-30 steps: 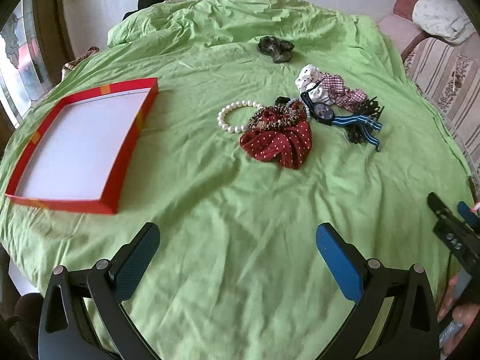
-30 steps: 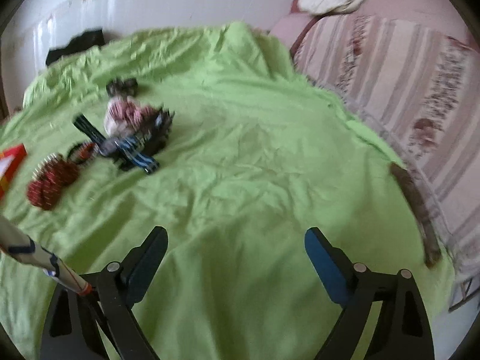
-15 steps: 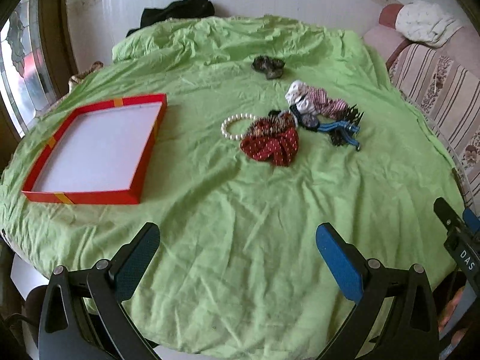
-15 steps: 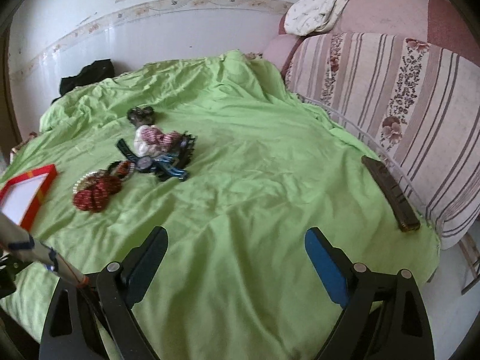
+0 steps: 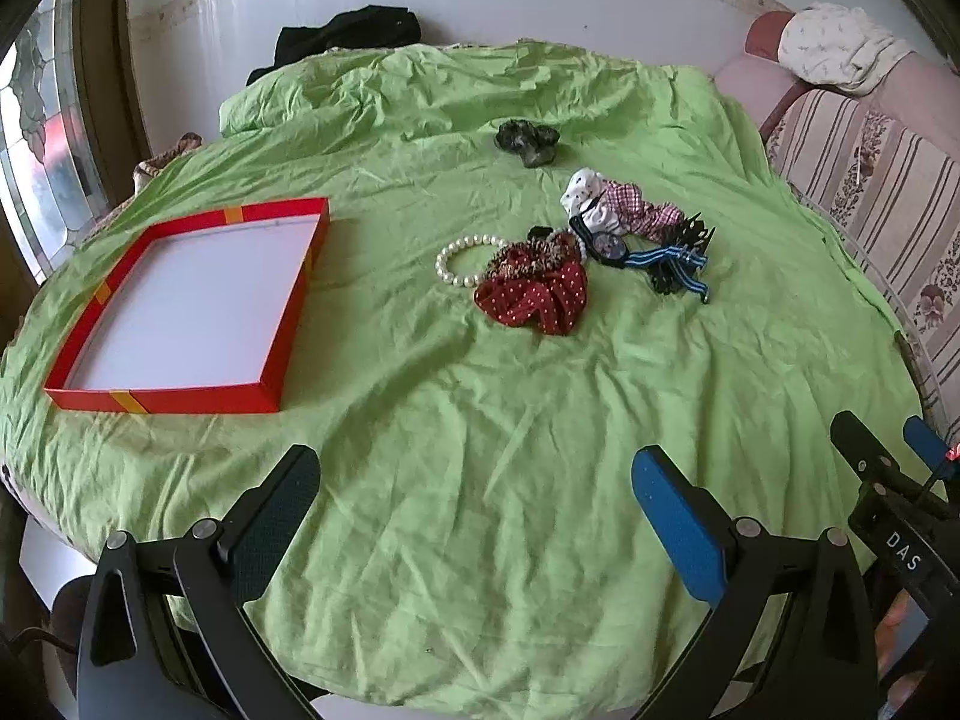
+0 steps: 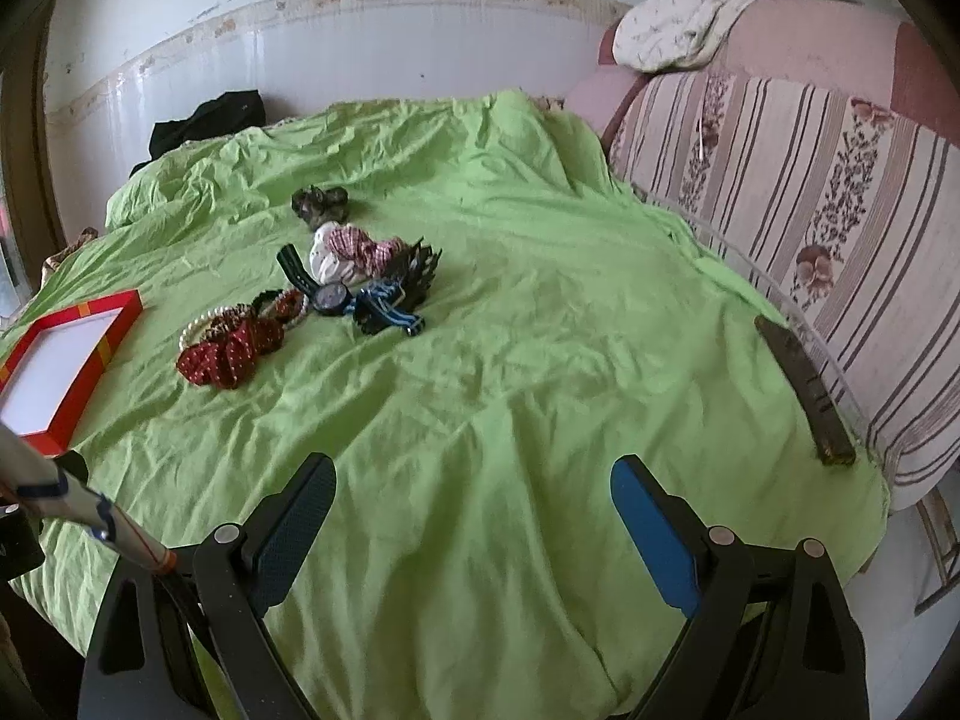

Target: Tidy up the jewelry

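A red tray [image 5: 288, 324] with a white floor lies at the left of the green-covered round table; it also shows in the right wrist view [image 6: 96, 360]. A pile lies mid-table: a pearl bracelet [image 5: 451, 261], a red dotted scrunchie [image 5: 534, 300], a watch with a blue striped strap [image 5: 612, 249], a checked scrunchie [image 5: 636, 213], a black hair claw [image 5: 690, 240]. A dark scrunchie [image 5: 528, 141] lies farther back. The pile shows in the right wrist view too, with the watch [image 6: 333, 298] in its middle. My left gripper [image 5: 474, 510] and right gripper [image 6: 471, 516] are open, empty, near the front edge.
A striped floral sofa [image 6: 810, 198] stands right of the table, with a white cloth [image 6: 672, 24] on its back. A dark flat bar [image 6: 804, 384] lies at the table's right edge. Black clothing [image 5: 348, 36] lies behind the table by the wall. A window [image 5: 36, 150] is at the left.
Both grippers have pulled back and up from the table, so more of the table and room shows. The objects have not moved.
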`<state>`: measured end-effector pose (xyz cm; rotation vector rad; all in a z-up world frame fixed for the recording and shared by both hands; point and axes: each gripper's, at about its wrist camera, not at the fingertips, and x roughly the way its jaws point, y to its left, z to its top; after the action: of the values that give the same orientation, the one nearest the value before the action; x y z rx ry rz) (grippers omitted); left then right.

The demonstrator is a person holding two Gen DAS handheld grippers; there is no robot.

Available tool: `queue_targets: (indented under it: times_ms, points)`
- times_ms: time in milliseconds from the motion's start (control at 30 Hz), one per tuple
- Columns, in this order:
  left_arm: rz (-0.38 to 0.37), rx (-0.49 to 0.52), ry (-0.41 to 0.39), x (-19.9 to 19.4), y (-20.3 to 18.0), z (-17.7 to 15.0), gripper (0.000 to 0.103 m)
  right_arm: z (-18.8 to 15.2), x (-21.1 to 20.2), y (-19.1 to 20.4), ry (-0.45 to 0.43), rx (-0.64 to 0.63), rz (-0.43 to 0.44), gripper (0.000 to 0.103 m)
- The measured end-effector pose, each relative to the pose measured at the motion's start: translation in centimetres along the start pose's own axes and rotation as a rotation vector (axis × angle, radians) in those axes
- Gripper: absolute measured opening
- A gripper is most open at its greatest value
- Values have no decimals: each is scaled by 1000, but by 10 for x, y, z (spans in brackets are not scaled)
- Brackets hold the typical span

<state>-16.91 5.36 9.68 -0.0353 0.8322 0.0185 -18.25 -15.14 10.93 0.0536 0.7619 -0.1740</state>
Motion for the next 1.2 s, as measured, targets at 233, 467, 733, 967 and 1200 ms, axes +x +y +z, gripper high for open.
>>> queue_targets:
  times_ms: [233, 467, 733, 967, 1200]
  points:
    - [1, 6, 29, 12, -1, -4, 103, -4, 11, -2, 36, 8, -4, 95]
    - [-25, 8, 42, 18, -2, -5, 103, -6, 19, 1, 59, -1, -5, 95]
    - [-5, 14, 73, 25, 0, -5, 103, -8, 24, 4, 75, -16, -7, 95]
    - [0, -2, 105, 33, 6, -9, 103, -11, 28, 9, 85, -28, -7, 95]
    - [4, 10, 103, 36, 5, -9, 103, -13, 33, 11, 95, -34, -5, 95]
